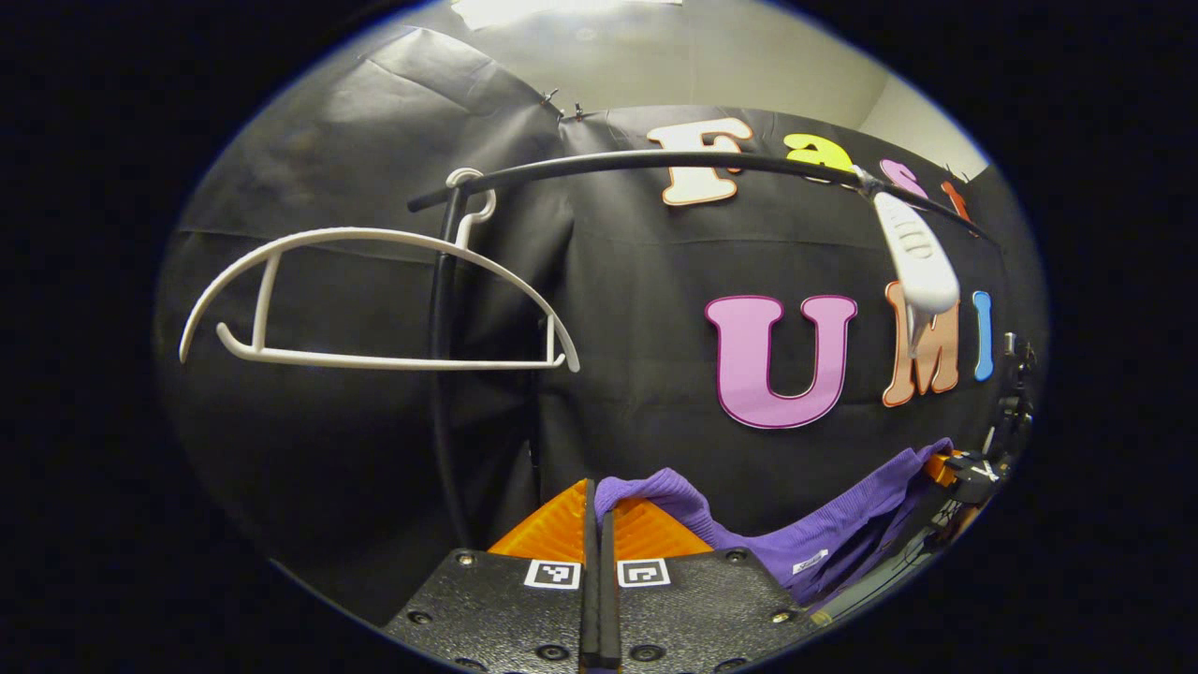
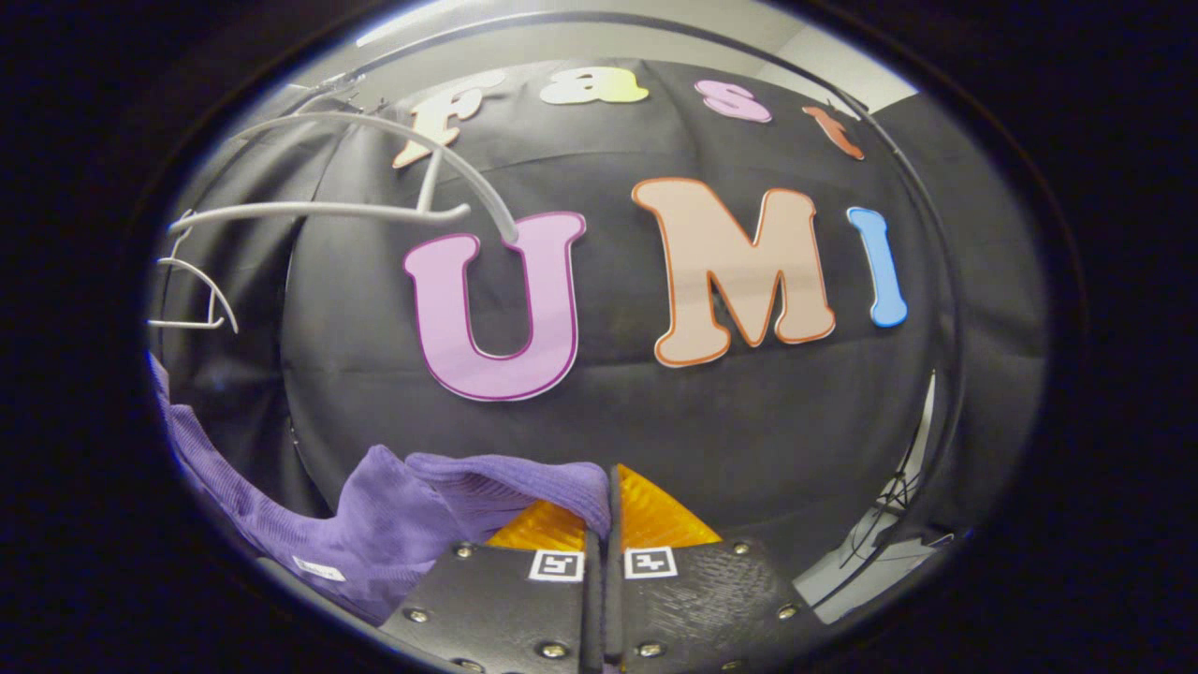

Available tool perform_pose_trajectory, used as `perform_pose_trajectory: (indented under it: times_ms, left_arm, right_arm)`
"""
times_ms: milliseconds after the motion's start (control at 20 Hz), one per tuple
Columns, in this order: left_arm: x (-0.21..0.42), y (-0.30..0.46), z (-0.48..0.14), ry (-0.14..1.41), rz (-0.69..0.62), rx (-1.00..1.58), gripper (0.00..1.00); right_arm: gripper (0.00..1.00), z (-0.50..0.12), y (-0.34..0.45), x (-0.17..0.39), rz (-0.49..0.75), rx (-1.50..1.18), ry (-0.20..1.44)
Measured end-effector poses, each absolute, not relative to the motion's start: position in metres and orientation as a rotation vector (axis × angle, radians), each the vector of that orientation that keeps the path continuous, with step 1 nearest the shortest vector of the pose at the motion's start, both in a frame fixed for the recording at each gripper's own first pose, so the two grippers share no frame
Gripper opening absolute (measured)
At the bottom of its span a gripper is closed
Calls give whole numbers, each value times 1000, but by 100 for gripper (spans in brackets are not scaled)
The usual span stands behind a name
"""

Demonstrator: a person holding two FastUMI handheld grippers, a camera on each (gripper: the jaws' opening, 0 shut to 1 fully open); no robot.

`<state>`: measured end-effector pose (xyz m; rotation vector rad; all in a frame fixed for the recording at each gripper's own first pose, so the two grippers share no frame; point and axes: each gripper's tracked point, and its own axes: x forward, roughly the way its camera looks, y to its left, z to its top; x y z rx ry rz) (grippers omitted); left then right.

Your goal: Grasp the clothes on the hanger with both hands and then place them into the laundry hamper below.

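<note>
A purple ribbed garment (image 1: 824, 538) hangs off the hangers, stretched between my two grippers. In the left gripper view my left gripper (image 1: 599, 501) is shut, with a fold of the cloth pinched between its fingertips. Far off at the right edge of that view, the right gripper (image 1: 973, 473) holds the garment's other end. In the right gripper view my right gripper (image 2: 608, 487) is shut on the purple garment (image 2: 402, 515), which sags away to the left. A bare white hanger (image 1: 374, 290) hangs on the black rail (image 1: 655, 164).
A second white hanger (image 1: 917, 253) hangs edge-on farther along the rail. The rail's black upright pole (image 1: 438, 393) stands behind the first hanger. In the right gripper view both white hangers (image 2: 374, 206) sit at the upper left. Black cloth wall lies close behind.
</note>
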<state>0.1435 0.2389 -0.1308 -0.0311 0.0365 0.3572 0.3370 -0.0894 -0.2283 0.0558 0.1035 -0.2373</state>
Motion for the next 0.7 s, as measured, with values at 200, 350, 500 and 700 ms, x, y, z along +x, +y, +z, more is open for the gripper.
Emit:
perform_pose_trajectory:
  times_ms: [200,350,500,700]
  left_arm:
    - [130,226,-120,30,338,-41,0]
    - [121,210,-109,14,312,-56,0]
    - [116,184,-100,-20,285,-57,1]
    - [113,139,-103,-12,206,-60,0]
  right_arm:
    - [2,-184,-85,310,-222,48,41]
    - [2,-151,-81,286,-217,9,-10]
    - [1,-126,-69,269,-190,5,-45]
    - [1,-106,-51,242,-154,2,-68]
